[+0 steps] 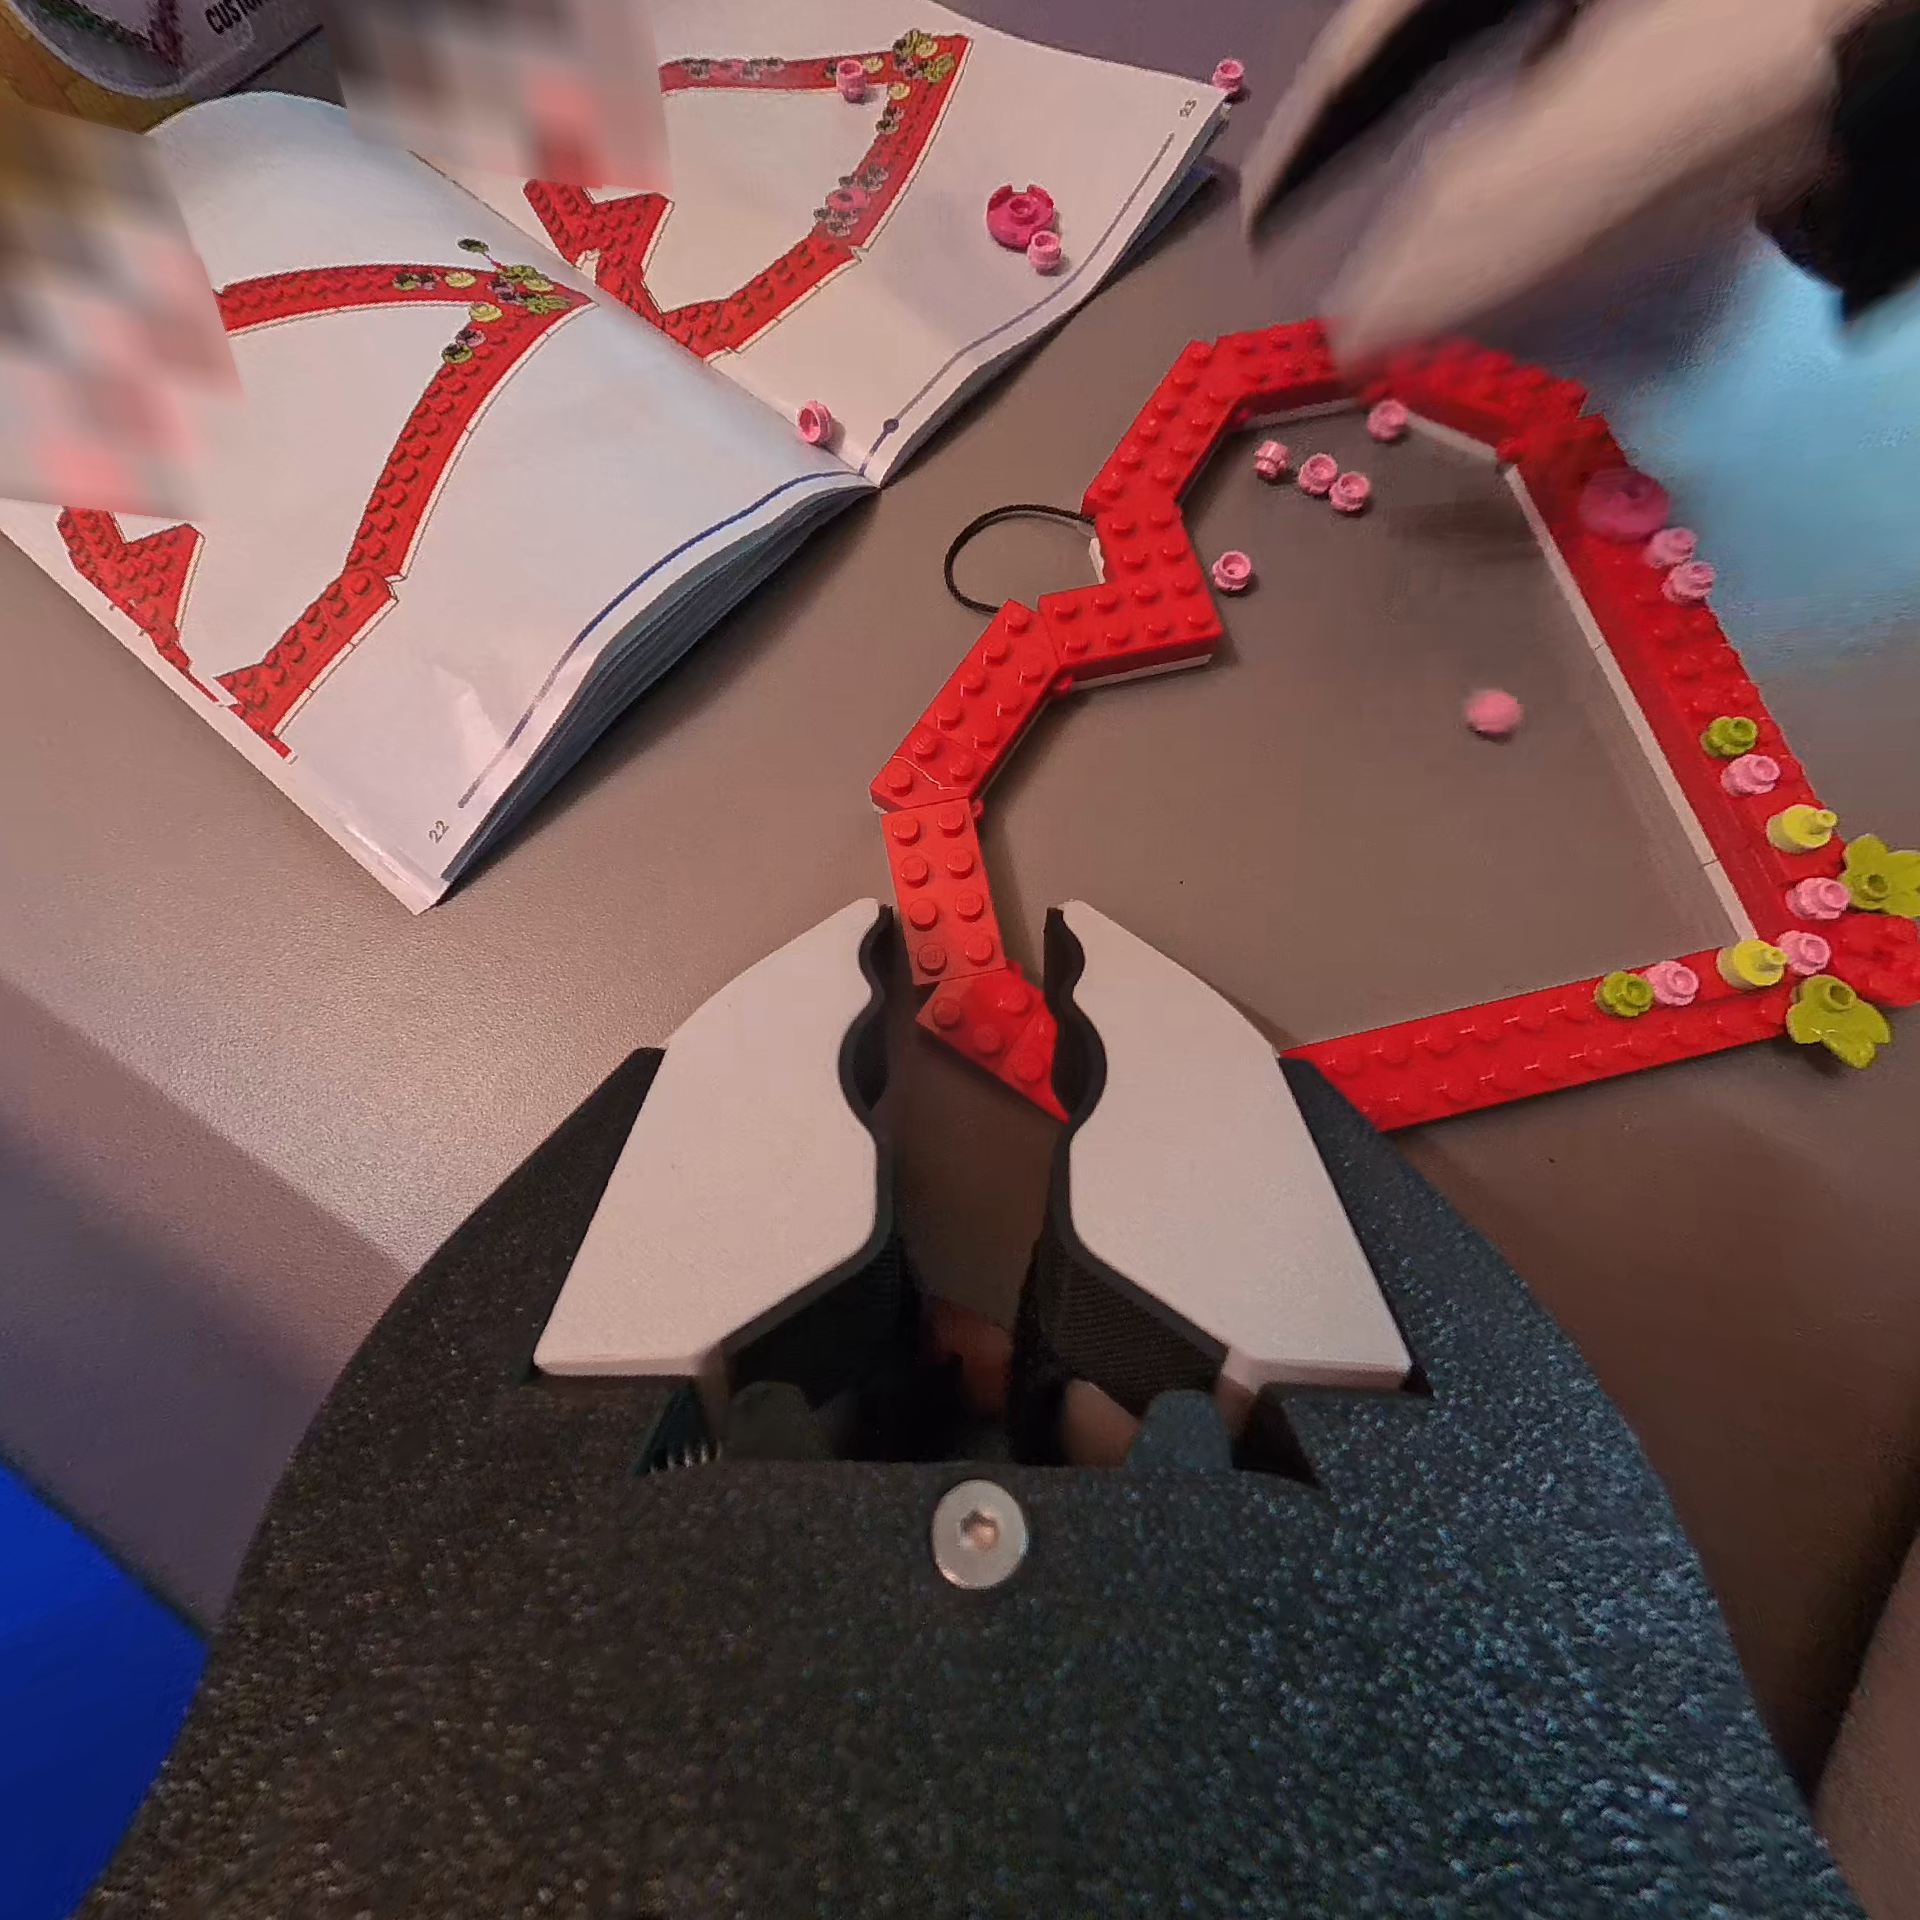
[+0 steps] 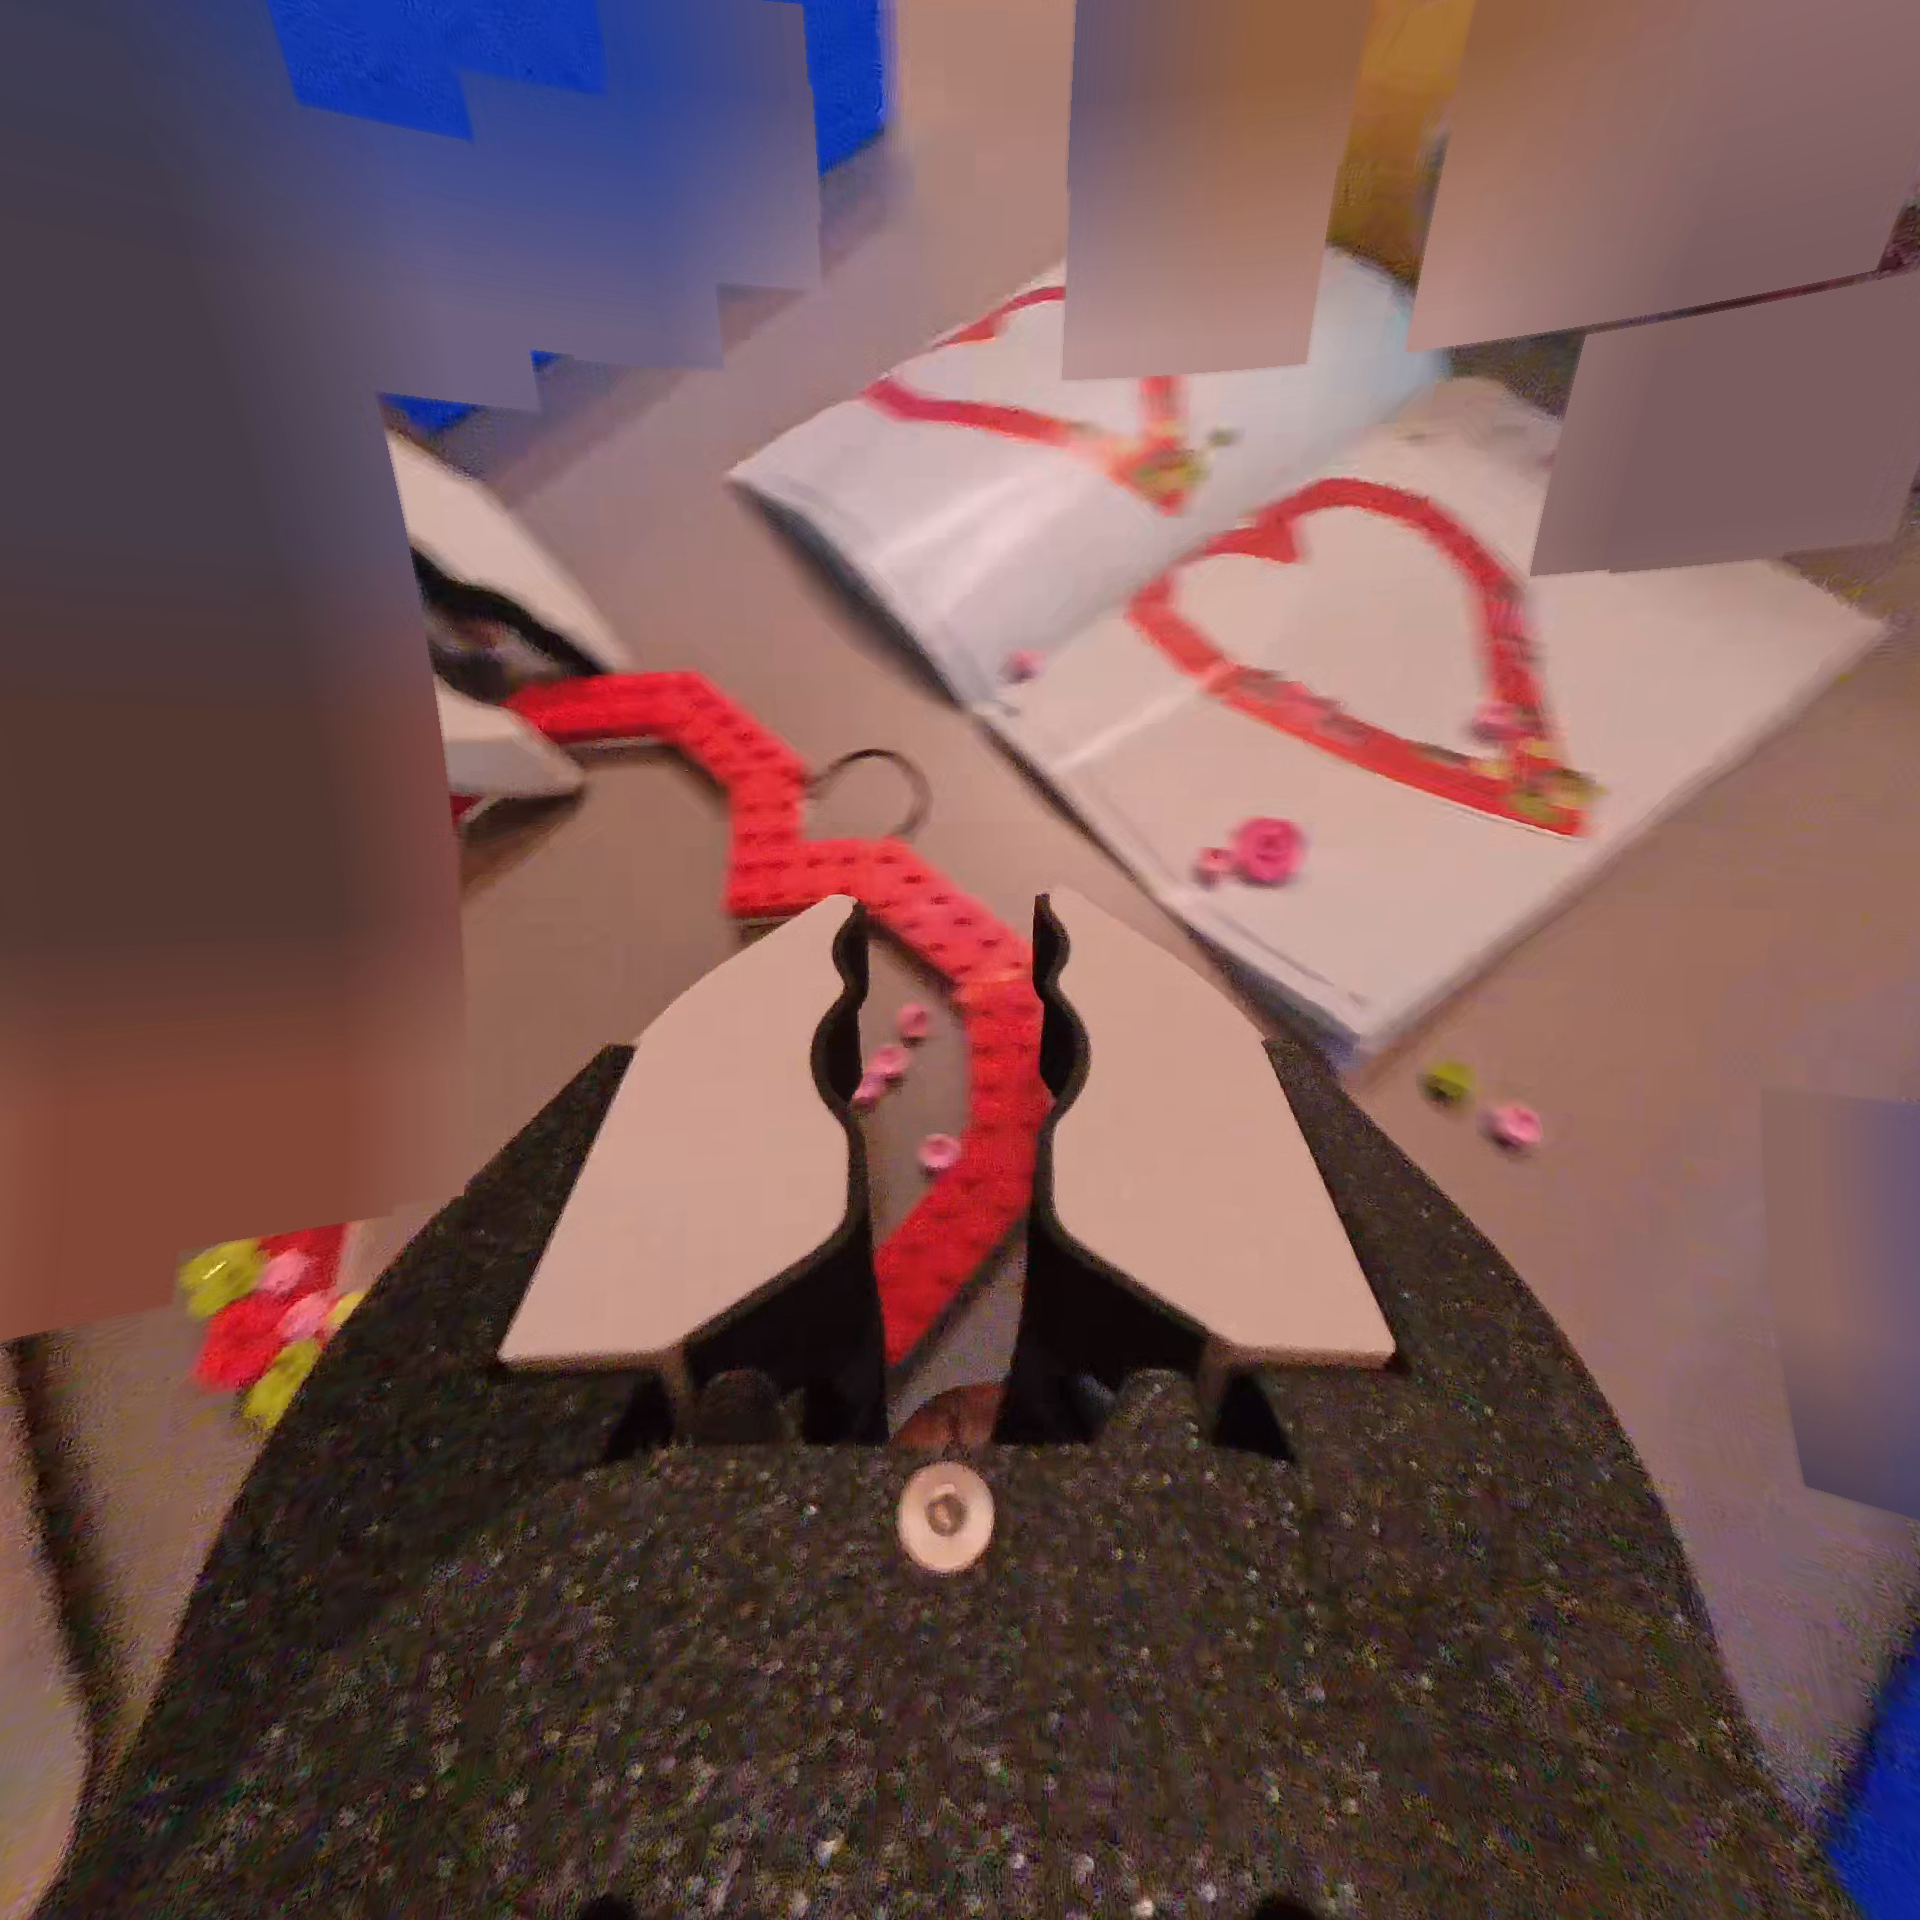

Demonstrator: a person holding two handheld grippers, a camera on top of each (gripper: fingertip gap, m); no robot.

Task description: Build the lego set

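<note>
Red brick heart frame (image 1: 1143, 582) lies flat on the grey table (image 1: 727, 935), right of the open instruction booklet (image 1: 582, 436), with its notch toward the far left and its point toward the near right, so its long axis runs diagonally. Left gripper (image 1: 971, 925) has narrowly parted fingers straddling the frame's near-left edge, apparently bracing it. Right gripper (image 2: 945, 914), blurred, hovers above the far side with narrow, empty fingers; a good next step is probably steadying the frame while pressing a loose pink stud (image 1: 1493, 712) squarely down.
</note>
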